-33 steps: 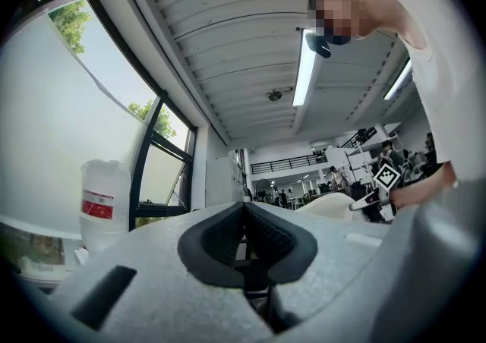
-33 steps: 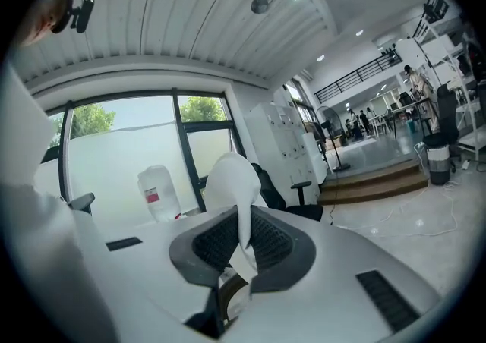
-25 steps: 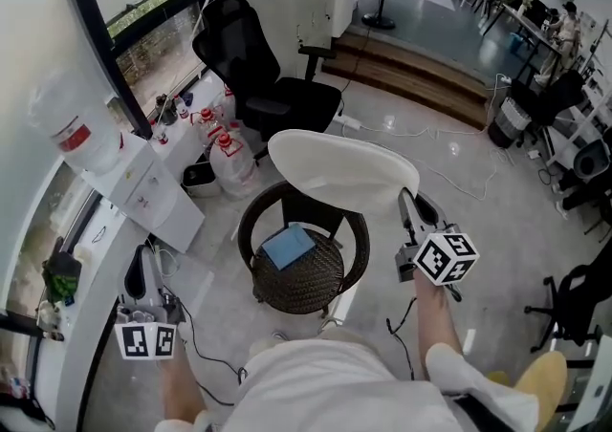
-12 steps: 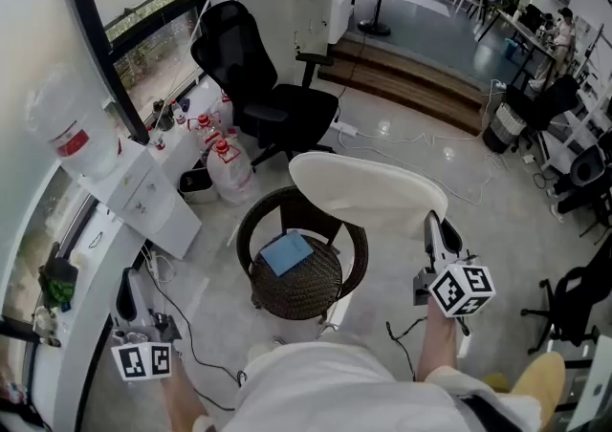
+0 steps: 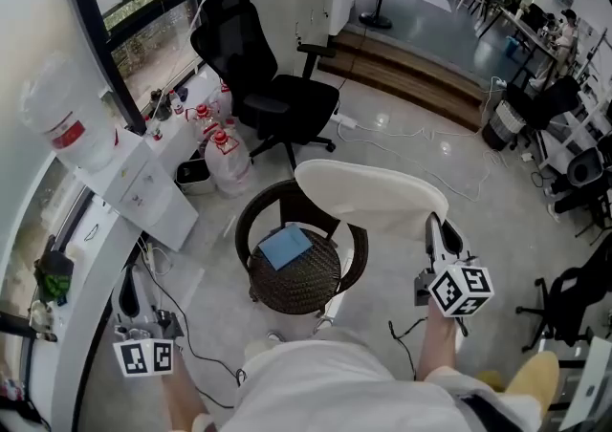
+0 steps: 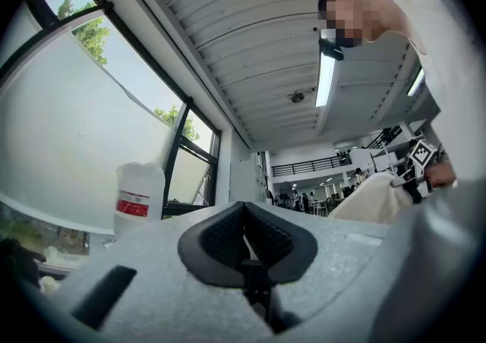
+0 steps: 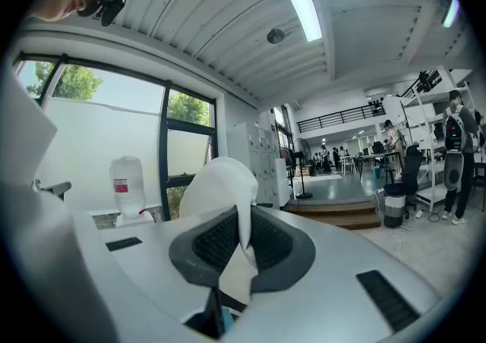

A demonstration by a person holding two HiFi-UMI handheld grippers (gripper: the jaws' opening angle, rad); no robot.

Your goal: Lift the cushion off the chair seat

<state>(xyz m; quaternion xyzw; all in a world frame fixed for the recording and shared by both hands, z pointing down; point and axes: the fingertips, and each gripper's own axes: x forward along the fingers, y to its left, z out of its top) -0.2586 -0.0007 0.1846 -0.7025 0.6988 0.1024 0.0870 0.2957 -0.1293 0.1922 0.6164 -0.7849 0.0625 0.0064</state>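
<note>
Cushion (image 5: 371,193) shifted right | right gripper (image 5: 435,227) pinching it | office chair (image 5: 273,88) behind

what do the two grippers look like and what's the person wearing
The left gripper and right gripper have light grey bodies, tongs with black ribbed pads, and each carries a white cube printed with black square markers. The person wears a white top.
</note>
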